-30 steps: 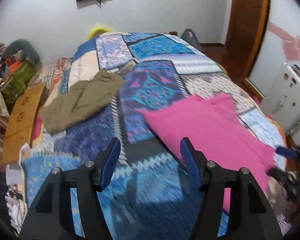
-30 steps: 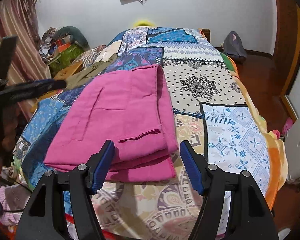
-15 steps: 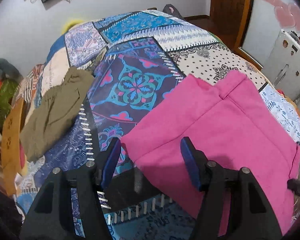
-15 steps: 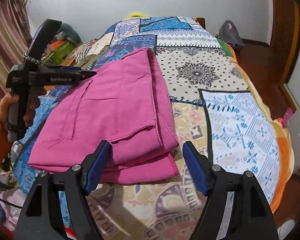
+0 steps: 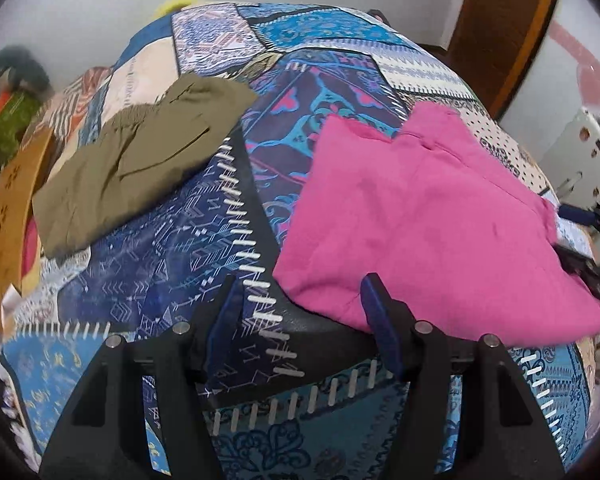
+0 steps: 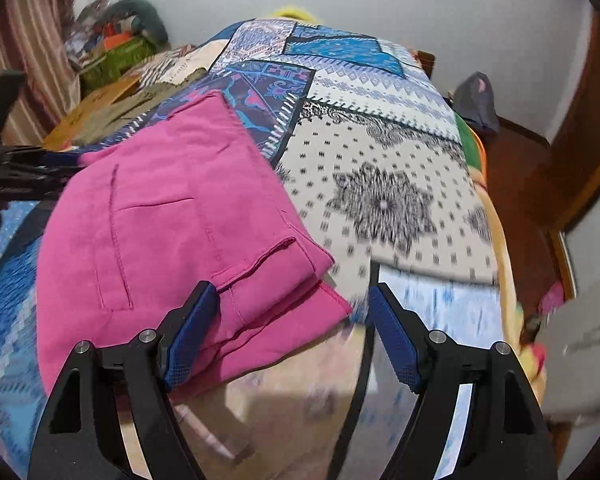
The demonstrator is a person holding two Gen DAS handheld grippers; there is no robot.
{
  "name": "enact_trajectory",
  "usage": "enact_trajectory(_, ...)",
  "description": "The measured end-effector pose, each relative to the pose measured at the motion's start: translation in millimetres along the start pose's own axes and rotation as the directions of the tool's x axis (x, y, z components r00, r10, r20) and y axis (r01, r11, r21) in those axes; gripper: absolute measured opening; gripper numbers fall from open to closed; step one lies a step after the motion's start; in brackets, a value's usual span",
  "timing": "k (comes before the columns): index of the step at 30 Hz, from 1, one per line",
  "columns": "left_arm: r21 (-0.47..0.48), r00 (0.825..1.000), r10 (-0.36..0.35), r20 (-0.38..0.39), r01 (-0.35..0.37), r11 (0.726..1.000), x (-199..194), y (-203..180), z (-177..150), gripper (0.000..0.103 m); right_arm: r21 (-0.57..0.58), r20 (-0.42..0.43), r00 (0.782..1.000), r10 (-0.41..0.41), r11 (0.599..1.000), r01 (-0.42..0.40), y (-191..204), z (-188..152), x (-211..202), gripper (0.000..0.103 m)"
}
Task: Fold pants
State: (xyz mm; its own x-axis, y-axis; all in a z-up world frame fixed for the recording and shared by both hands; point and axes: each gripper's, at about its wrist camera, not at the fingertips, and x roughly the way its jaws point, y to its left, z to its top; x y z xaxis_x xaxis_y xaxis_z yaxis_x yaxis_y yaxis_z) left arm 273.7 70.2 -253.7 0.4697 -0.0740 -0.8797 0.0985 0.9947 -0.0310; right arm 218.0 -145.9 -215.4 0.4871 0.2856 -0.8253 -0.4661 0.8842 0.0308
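Both grippers, left (image 5: 300, 320) and right (image 6: 292, 328), hovering fingers apart, empty, bracketing folded pink pants' (image 6: 172, 232) near corners on patchwork bedspread (image 6: 380, 184), apparently readying next fold.

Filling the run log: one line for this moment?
pink pants: folded on bed | left tongs: open, near corner | right tongs: open, near corner

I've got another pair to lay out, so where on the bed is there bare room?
Free: the blue quilt between the olive shorts and pink pants, and the dotted white patch right of the pants toward the bed's edge. Crowded: the bed's left side, with the shorts and a cardboard piece.
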Motion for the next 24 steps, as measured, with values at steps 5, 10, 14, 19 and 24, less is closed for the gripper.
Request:
enact_trajectory(5,-0.02,0.998,0.027,0.048,-0.026,0.999,-6,3,-10,0.063,-0.007,-0.037,0.998,0.045,0.999,-0.045,-16,28,29,0.074)
enact_trajectory(10,-0.068,0.999,0.0,0.054,0.004,0.998,-8,15,-15,0.063,-0.024,-0.038,0.999,0.031,0.999,-0.032,-16,53,55,0.074)
enact_trajectory(14,-0.084,0.999,-0.003,0.044,0.006,0.996,-9,18,-14,0.065,-0.016,-0.03,1.0,0.007,1.0,-0.007,-13,67,66,0.073)
enact_trajectory(19,-0.091,0.997,0.036,0.074,-0.029,0.995,-27,21,-9,0.063,-0.003,0.018,1.0,0.004,1.0,-0.004,-7,69,37,0.071)
enact_trajectory(24,-0.13,0.99,0.042,0.131,-0.025,0.991,-41,28,0,0.063,0.049,0.086,0.991,0.102,0.993,-0.106,9,62,-2,0.073)
